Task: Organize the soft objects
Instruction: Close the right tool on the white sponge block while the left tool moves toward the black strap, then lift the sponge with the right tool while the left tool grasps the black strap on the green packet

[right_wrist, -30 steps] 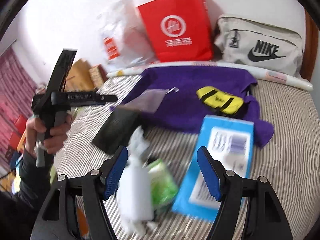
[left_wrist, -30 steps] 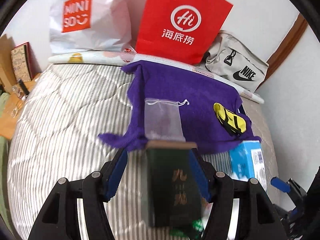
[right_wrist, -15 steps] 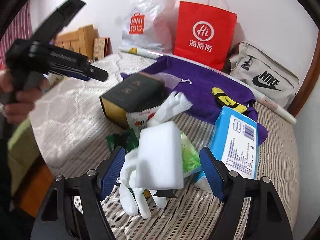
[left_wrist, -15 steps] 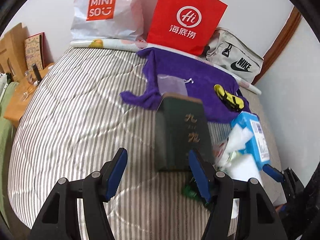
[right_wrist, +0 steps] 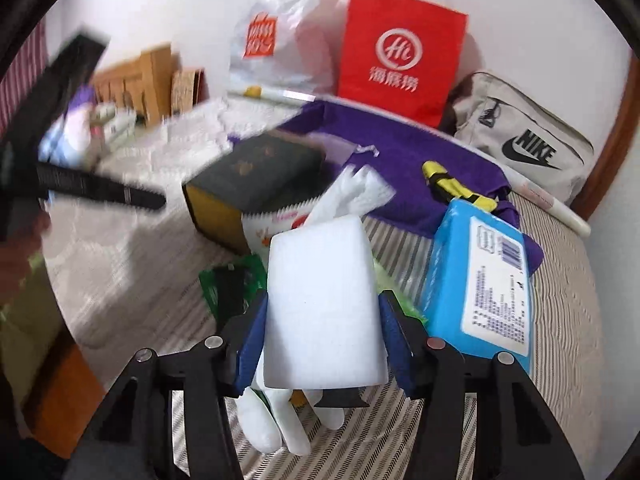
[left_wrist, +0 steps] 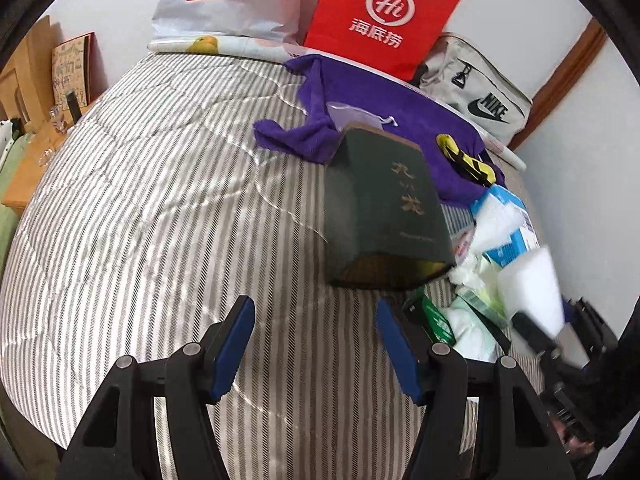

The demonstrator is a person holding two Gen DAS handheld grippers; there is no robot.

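Note:
My right gripper [right_wrist: 323, 306] is closing its jaws on a white sponge block [right_wrist: 324, 300], and both blue pads touch its sides. Under it lie a white glove [right_wrist: 276, 428] and a green packet [right_wrist: 228, 280]. A blue tissue pack [right_wrist: 480, 280] lies to the right. My left gripper [left_wrist: 314, 312] hangs open over the striped bed cover [left_wrist: 160, 220] with nothing between its fingers. Just beyond its tips lies a dark green box [left_wrist: 384, 208]. Behind that, a purple towel [left_wrist: 360, 96] carries a sheer pouch [left_wrist: 352, 112] and a yellow-and-black item [left_wrist: 468, 156].
A red paper bag [left_wrist: 380, 20], a white Miniso bag [left_wrist: 224, 4] and a beige Nike bag [left_wrist: 476, 96] stand against the far wall. Wooden furniture [left_wrist: 28, 80] with small items flanks the bed's left side. The right wall [left_wrist: 580, 160] is close to the pile.
The dark green box left my left gripper's jaws and now lies on the bed as that gripper drew back. My right gripper came onto the white sponge and narrowed around it.

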